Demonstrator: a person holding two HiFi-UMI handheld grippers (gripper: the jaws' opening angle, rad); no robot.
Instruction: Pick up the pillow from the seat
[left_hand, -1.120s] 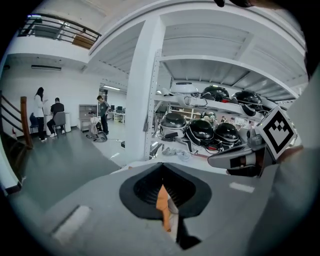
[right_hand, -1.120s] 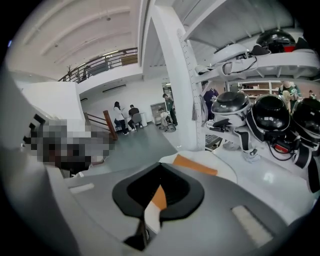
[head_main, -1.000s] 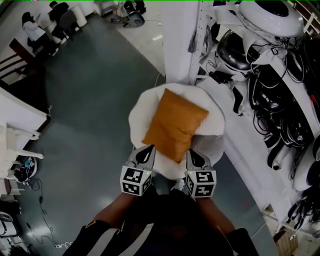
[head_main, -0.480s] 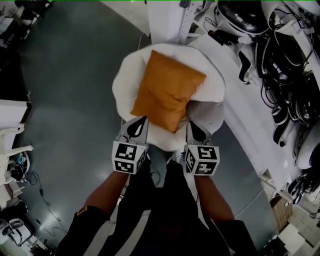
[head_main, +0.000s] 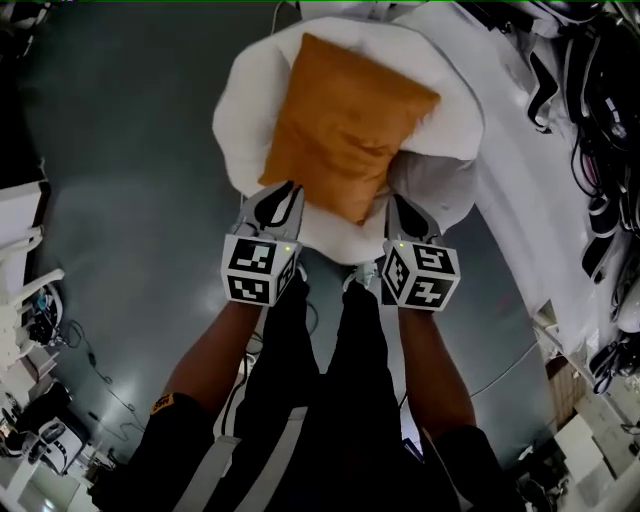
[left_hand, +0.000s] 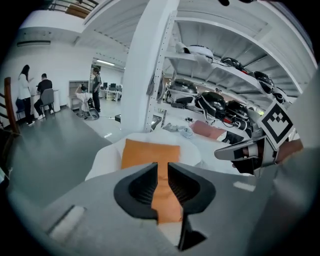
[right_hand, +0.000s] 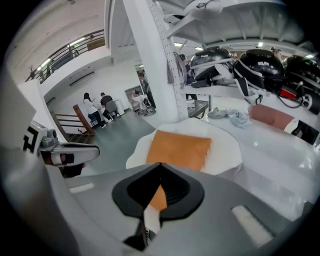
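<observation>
**Nearest the camera.** In the head view the person's dark trousers (head_main: 320, 400) fill the lower middle, with both forearms reaching forward over a grey floor (head_main: 120, 200). Each forearm ends in a marker cube (head_main: 260, 270), the second cube (head_main: 420, 275) lying to the right.

**Grippers.** The left gripper (head_main: 283, 192) points at the near left edge of the pillow. In the left gripper view its jaws (left_hand: 162, 170) stand a narrow slot apart, and the pillow's orange shows through that slot; no fabric is seen clamped. The right gripper (head_main: 400, 205) lies just beside the pillow's near right corner, above the white seat. In the right gripper view its jaw tips (right_hand: 160, 167) meet and hold nothing. Each gripper also appears at the edge of the other's view.

**Task object.** The orange pillow (head_main: 345, 120) lies flat on the round white seat (head_main: 250, 90), set at a slant, with a white rim showing around it. It fills the middle of both gripper views (left_hand: 150, 152) (right_hand: 177, 147).

**Background.** A white pillar (left_hand: 145, 75) rises behind the seat. To its right, shelves (left_hand: 225, 107) carry black and white equipment. Several people (left_hand: 32, 95) are at the far left of the hall.
</observation>
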